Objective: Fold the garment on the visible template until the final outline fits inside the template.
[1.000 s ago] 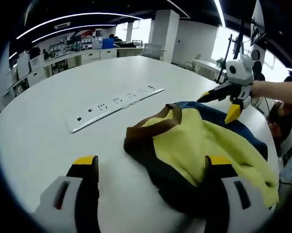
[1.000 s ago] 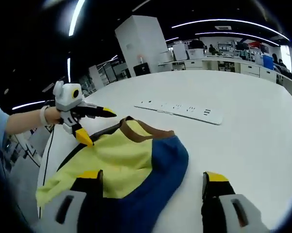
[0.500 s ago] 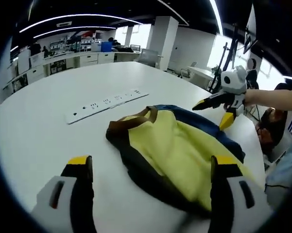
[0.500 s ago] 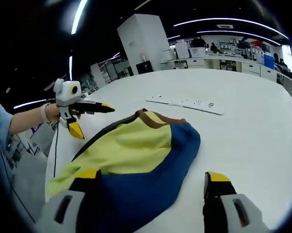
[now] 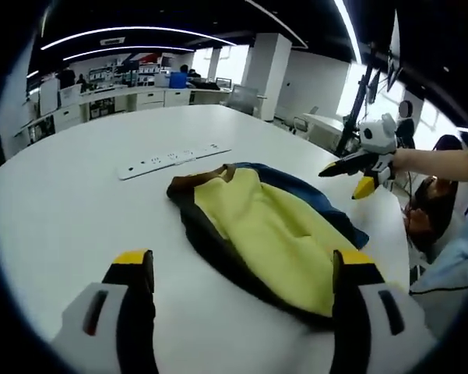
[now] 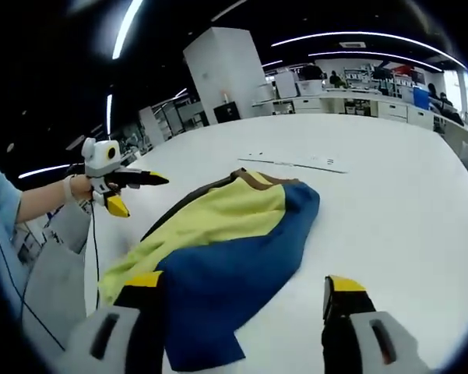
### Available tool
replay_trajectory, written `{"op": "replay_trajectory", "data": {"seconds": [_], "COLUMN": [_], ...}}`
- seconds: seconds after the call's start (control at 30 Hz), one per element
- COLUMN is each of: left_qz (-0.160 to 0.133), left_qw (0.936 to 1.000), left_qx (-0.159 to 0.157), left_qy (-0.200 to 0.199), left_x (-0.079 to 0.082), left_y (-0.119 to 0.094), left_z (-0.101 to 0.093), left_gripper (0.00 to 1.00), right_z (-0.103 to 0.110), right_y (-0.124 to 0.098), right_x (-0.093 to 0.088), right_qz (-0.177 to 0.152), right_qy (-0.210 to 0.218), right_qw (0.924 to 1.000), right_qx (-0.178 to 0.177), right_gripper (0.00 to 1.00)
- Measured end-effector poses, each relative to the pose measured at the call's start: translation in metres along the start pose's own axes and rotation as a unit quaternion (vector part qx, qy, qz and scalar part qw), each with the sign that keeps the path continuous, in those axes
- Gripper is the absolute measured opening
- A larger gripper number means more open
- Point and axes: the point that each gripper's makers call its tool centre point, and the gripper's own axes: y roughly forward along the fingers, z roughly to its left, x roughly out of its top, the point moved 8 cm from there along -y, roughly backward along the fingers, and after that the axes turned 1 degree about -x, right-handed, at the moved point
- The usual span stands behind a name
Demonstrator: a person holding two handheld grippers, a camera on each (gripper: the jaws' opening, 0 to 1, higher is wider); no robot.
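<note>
Left gripper view low over the white table [image 5: 54, 210], facing along its own jaws toward the garment [image 5: 265, 230], right gripper view facing it from the opposite side, both near, sharing garment [image 6: 218, 249], table [image 6: 389, 226], power strip [image 5: 171, 159].

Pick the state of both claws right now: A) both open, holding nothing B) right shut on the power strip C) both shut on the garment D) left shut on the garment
A: the left claw and right claw both gape wide, and the garment lies loose on the table.
</note>
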Motion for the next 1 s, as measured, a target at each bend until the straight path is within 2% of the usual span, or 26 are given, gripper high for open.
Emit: {"op": "replay_trajectory", "data": {"seconds": [0.27,0.43,0.63,0.93,1.0], "left_qz": [-0.019,-0.032,-0.030,-0.013,-0.018], "left_qw": [0.9995,0.9987,0.9983,0.9976,0.9970], "left_qx": [0.022,0.036,0.049,0.067,0.074], "left_qy": [-0.010,-0.015,-0.011,-0.009,-0.013], "left_x": [-0.013,-0.023,-0.035,-0.053,-0.054], "left_y": [-0.030,-0.050,-0.069,-0.092,-0.097], "left_z": [-0.026,-0.043,-0.058,-0.063,-0.062], "left_gripper": [0.89,0.89,0.89,0.90,0.90], "right_z": [0.022,0.036,0.043,0.044,0.046], "right_y": [-0.033,-0.046,-0.056,-0.065,-0.064], "right_x": [-0.023,-0.036,-0.046,-0.052,-0.054], "right_qz": [0.000,-0.001,-0.004,-0.016,-0.018], "right_qy": [-0.015,-0.018,-0.016,-0.015,-0.009], "right_qw": [0.9999,0.9998,0.9999,0.9998,0.9998], "right_qx": [-0.004,0.003,0.005,-0.002,0.002], "right_gripper": [0.79,0.79,0.77,0.75,0.75]}}
